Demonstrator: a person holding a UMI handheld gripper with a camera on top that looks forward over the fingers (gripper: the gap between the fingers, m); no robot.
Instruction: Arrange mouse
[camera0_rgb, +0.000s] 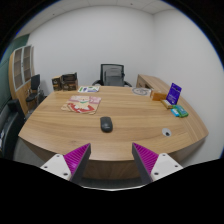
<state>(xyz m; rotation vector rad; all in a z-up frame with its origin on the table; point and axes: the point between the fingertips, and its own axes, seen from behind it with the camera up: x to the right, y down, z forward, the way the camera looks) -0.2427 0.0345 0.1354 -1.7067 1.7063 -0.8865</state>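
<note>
A: Mouse?
B: Small dark grey computer mouse (106, 123) mid wooden table (60, 128), well beyond fingers, magazines (83, 102) behind it
A: Gripper?
B: Gripper (112, 160) released, purple pads (76, 157) apart, holding nothing

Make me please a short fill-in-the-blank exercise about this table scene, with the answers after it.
1. The dark mouse lies on the wooden ____.
2. The gripper has its fingers ____, with nothing between them.
3. Beyond the table, at its far side, stands an office ____.
4. The mouse lies ____ the fingers, not between them.

Answers: table; open; chair; beyond
</note>
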